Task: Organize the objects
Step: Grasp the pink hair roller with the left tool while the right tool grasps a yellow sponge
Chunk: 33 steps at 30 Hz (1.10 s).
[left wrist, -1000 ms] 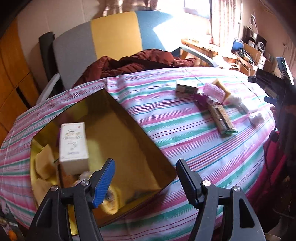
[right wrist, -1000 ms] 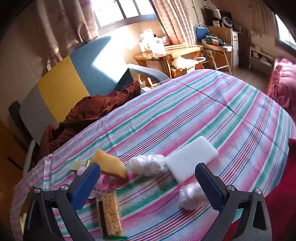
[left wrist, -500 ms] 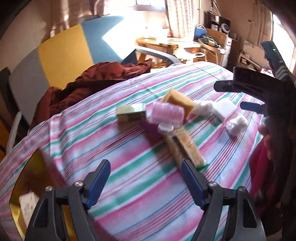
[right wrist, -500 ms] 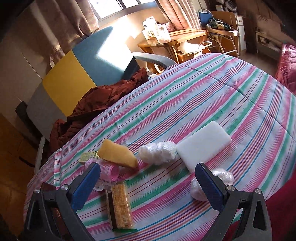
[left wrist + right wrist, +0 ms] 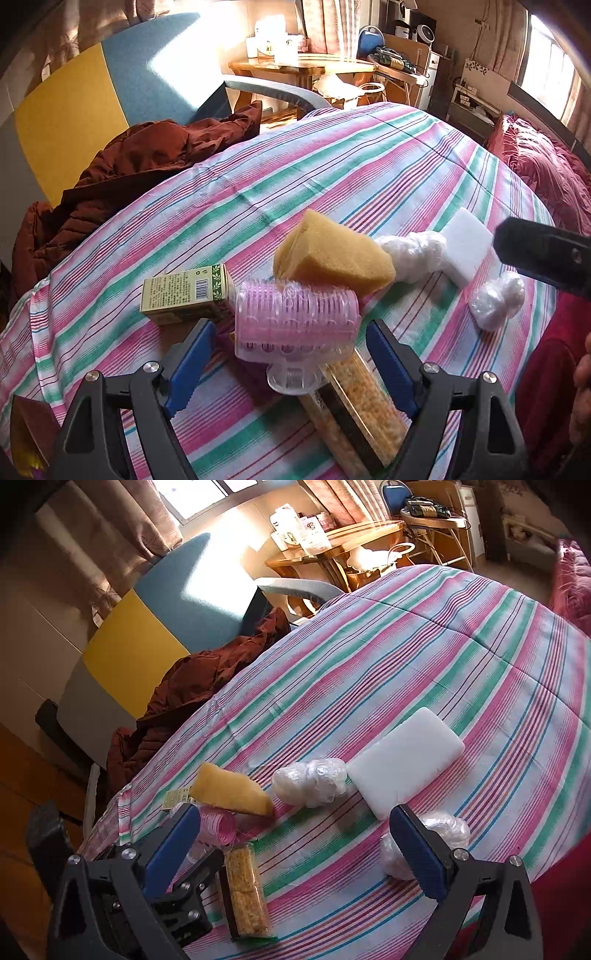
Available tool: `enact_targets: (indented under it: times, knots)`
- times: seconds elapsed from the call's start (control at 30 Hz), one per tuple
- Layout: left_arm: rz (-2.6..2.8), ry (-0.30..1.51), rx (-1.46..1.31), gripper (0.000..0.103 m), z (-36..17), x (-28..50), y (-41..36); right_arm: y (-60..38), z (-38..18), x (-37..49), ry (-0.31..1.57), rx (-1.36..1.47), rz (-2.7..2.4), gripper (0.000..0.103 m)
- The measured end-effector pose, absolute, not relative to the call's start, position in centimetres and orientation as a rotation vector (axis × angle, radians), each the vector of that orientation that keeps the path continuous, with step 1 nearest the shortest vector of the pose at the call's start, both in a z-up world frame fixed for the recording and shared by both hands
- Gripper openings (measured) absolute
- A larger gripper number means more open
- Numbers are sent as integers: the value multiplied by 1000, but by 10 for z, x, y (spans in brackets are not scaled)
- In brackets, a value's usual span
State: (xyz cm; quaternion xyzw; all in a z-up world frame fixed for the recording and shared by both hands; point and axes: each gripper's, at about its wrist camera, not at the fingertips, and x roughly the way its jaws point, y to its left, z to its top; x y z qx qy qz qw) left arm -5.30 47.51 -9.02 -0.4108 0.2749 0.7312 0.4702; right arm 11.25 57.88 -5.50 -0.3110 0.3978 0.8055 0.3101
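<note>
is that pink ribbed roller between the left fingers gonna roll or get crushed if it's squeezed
The pink ribbed plastic roller lies on its side, so a push may send it rolling, though the clear round base under it might check that. Its thin translucent wall looks hollow, probably light and somewhat crushable. The open left gripper straddles it; closing across the ribs should limit slipping.

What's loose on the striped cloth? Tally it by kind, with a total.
Yellow sponge: 1
White block: 1
Plastic-wrapped bundles: 2
Pink hair roller: 1
Green box: 1
Snack bar pack: 1
Total: 7
</note>
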Motion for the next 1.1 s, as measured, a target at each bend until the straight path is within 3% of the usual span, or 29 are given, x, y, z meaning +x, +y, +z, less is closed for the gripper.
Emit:
enact_targets:
  times: [0.03, 0.13, 0.47, 0.83, 1.07, 1.1]
  knots:
    - [1794, 668, -1013, 84, -93, -56, 478, 579, -55, 112, 1049, -826, 2128, 103]
    - [1761, 601, -1033, 68, -93, -63, 475, 579, -56, 109, 1033, -837, 2128, 103]
    - [1799, 449, -978, 68, -60, -38, 394, 571, -60, 95, 1028, -895, 2192, 103]
    - [1858, 403, -873, 68, -48, -3, 346, 541, -101, 45, 1637, -1171, 2413, 103]
    - [1870, 406, -874, 67, -47, 4, 341, 535, -106, 41, 1698, -1200, 2424, 103]
    - [1877, 408, -885, 67, -49, 3, 340, 532, -104, 41, 1660, -1205, 2444, 95]
